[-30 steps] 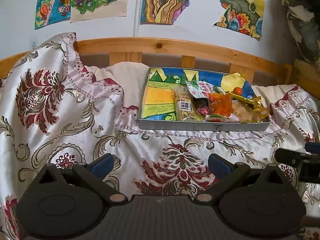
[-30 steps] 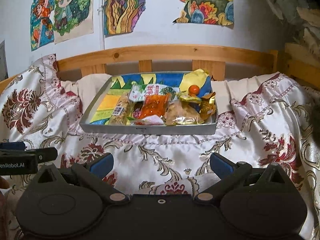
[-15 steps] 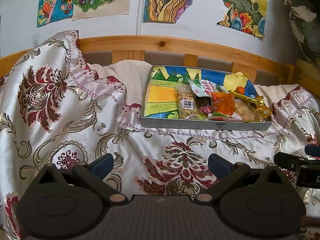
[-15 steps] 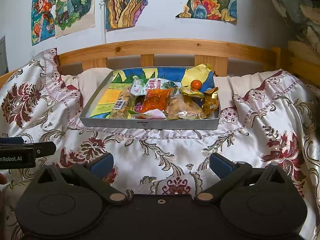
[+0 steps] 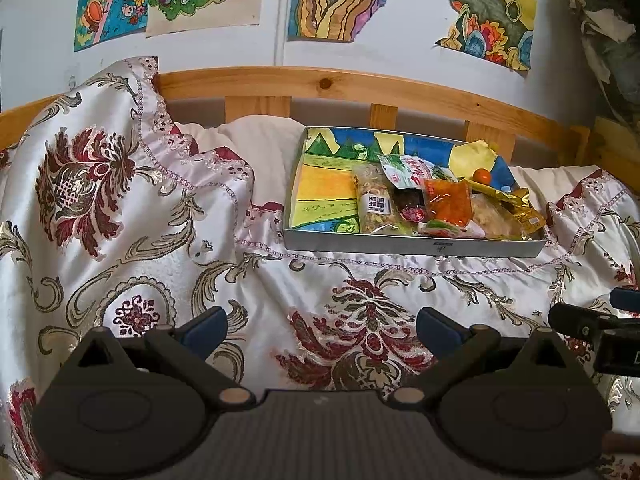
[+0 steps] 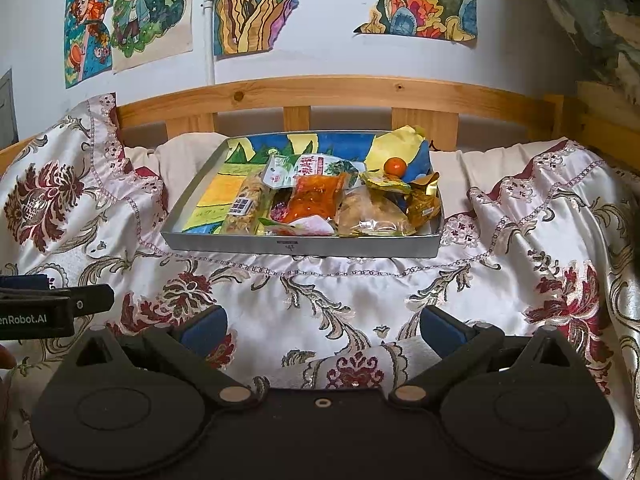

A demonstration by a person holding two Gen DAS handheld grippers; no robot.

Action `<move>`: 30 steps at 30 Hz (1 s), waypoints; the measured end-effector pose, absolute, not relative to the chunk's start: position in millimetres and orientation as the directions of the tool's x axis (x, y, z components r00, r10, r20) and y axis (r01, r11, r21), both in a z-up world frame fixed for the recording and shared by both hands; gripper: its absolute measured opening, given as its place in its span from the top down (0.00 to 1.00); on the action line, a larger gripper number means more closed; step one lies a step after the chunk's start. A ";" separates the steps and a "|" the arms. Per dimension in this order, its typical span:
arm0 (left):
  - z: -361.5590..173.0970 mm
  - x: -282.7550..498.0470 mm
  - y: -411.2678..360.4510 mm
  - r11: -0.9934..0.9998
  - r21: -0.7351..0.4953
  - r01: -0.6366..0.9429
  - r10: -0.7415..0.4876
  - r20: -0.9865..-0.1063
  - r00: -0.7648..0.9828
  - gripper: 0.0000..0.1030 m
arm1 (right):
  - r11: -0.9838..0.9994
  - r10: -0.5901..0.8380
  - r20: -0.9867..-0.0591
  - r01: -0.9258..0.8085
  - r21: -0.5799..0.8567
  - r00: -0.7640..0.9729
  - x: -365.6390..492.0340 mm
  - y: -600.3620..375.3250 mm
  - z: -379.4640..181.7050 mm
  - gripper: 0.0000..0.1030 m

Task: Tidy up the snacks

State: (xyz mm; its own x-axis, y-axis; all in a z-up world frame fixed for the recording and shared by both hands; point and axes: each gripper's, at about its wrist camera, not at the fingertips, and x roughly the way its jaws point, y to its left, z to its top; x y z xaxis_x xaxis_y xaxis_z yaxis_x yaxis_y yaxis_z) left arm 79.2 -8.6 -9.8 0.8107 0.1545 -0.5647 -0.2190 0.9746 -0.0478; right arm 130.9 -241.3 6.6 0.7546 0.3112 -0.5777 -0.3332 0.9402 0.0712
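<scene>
A grey metal tray (image 5: 412, 245) (image 6: 300, 247) with a painted bottom rests on the patterned bedspread. Several snack packets are heaped in its right half: a long nut bar (image 5: 374, 204) (image 6: 244, 208), an orange packet (image 5: 447, 201) (image 6: 316, 197), a green-and-white bag (image 6: 308, 168), a clear bun packet (image 6: 374, 214), gold wrappers (image 5: 516, 204) (image 6: 422, 198) and a small orange ball (image 5: 481, 176) (image 6: 395, 166). My left gripper (image 5: 322, 330) is open over the cloth, well short of the tray. My right gripper (image 6: 324, 328) is open too, nothing between its fingers.
A wooden bed rail (image 5: 320, 84) (image 6: 340, 92) runs behind the tray, below a white wall with colourful drawings (image 6: 256, 4). The bedspread (image 5: 120, 220) rises in a fold at the left. The other gripper's tip shows at each view's edge (image 5: 592, 326) (image 6: 56, 308).
Both grippers have edged forward toward the tray, so it looks slightly larger and lower in both views. The fingers have stayed open. Nothing in the tray has moved.
</scene>
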 end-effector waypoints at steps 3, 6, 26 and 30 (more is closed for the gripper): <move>-9.1 80.3 -8.5 0.973 -0.047 -0.225 0.159 -0.572 0.805 0.01 | 0.939 0.313 -0.580 -0.336 0.070 0.752 130.8 -241.2 5.9 0.01; -7.7 80.7 -7.2 0.970 -0.043 -0.240 0.171 -0.582 0.795 0.01 | 0.939 0.313 -0.580 -0.336 0.070 0.752 131.0 -241.0 6.0 0.01; -8.9 81.6 -8.6 0.976 -0.020 -0.216 0.159 -0.608 0.778 0.01 | 0.937 0.314 -0.583 -0.342 0.065 0.749 130.5 -239.5 4.7 0.01; -9.2 81.2 -6.0 0.971 -0.044 -0.234 0.159 -0.611 0.776 0.01 | 0.937 0.314 -0.583 -0.342 0.065 0.749 130.5 -239.2 4.7 0.01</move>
